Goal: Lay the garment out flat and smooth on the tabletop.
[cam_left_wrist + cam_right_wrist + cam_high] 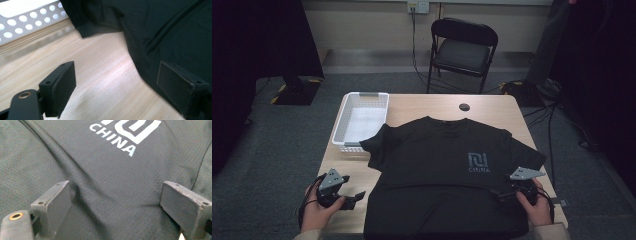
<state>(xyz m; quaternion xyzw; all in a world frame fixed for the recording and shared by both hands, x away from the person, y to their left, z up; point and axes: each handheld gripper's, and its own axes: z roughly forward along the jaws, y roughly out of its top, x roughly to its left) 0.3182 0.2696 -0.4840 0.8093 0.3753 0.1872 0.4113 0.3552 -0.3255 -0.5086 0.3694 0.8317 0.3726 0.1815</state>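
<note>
A black T-shirt [447,170] with a pale "CHINA" logo [478,163] lies spread flat on the wooden table [422,104], its hem hanging over the near edge. My left gripper [354,198] is open, low over bare wood just left of the shirt's side edge [140,67]. In the left gripper view the left sleeve [95,22] lies ahead. My right gripper [501,194] is open over the shirt's lower right body. The right gripper view shows the shirt fabric [112,187] between wide jaws, with the logo [125,135] beyond them.
A white perforated basket [360,120] stands at the table's far left, touching the shirt's left sleeve; its wall [27,25] shows in the left gripper view. A small dark disc [464,107] lies near the far edge. A black folding chair [462,50] stands beyond the table.
</note>
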